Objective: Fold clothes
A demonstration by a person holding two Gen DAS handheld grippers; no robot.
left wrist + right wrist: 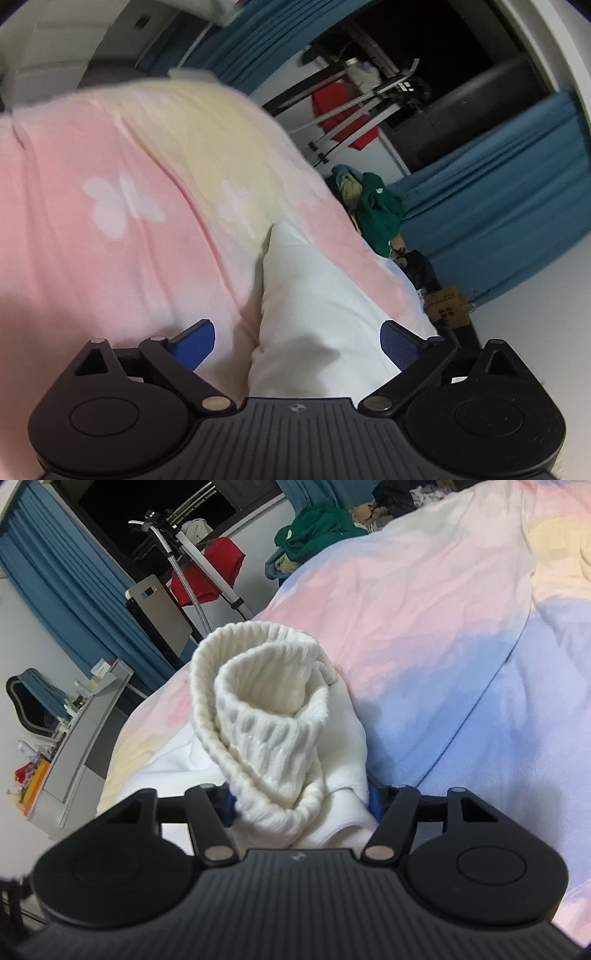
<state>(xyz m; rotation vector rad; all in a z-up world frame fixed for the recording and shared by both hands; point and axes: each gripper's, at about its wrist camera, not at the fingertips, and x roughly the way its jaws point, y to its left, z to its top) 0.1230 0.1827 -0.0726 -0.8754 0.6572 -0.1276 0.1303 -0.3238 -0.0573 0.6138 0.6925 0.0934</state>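
A white garment (314, 314) lies on the pastel pink, yellow and blue bedspread (110, 166). My left gripper (297, 343) is open, its blue pads (195, 341) spread on either side of a white fabric ridge without closing on it. My right gripper (301, 805) is shut on the white garment's ribbed knit cuff (266, 709), which stands up bunched between the blue pads (373, 803), over the bedspread (461, 646).
A pile of green and other clothes (376, 210) lies at the bed's far edge, also in the right wrist view (317, 528). Blue curtains (498, 192), a rack with a red garment (218, 568), a grey desk (77, 746) and a cardboard box (447, 306) stand beyond the bed.
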